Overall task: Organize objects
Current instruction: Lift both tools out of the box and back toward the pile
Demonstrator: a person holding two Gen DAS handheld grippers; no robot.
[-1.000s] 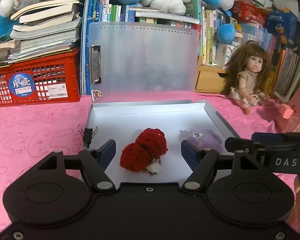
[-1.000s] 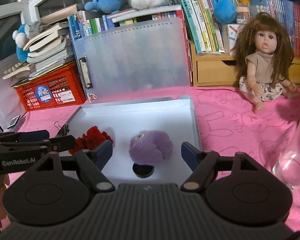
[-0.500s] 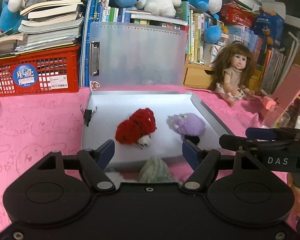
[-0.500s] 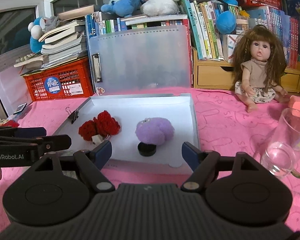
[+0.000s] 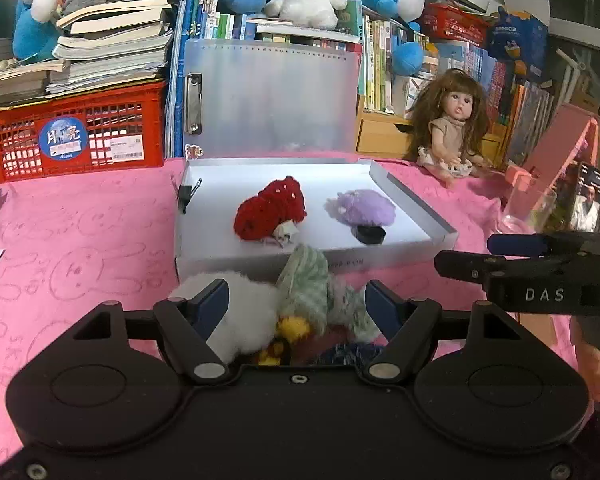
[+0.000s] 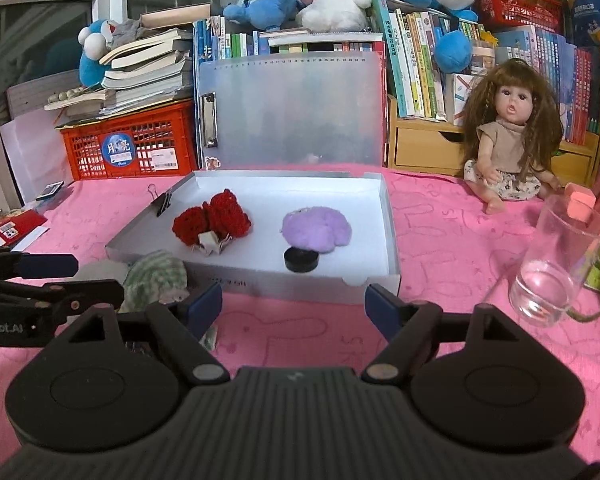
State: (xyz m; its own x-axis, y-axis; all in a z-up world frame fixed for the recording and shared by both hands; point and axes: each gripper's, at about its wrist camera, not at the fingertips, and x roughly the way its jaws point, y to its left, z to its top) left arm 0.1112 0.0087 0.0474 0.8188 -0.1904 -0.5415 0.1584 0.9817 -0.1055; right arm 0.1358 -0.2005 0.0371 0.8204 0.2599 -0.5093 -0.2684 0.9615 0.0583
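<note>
An open white box (image 5: 412, 204) (image 6: 388, 216) lies on the pink cloth, its translucent lid upright behind it. Inside lie a red knitted piece (image 5: 272, 210) (image 6: 212, 218) and a purple fluffy piece (image 5: 362, 208) (image 6: 316, 230) with a black disc (image 6: 301, 260) in front. Before the box lies a pile of soft things: a white fluffy piece (image 5: 248, 312) and a green checked piece (image 5: 308, 284) (image 6: 156, 272). My left gripper (image 5: 296, 304) is open, its fingers on either side of the pile. My right gripper (image 6: 294, 306) is open and empty over the cloth.
A glass mug (image 6: 556, 264) stands at the right. A doll (image 6: 508, 140) sits at the back right. A red crate (image 5: 76, 132) with books stands at the back left. A binder clip (image 6: 160, 202) grips the box's left wall. Bookshelves and plush toys line the back.
Both grippers have drawn back from inside the box toward the near side. The pile of soft things in front of the box has come into view between my left fingers.
</note>
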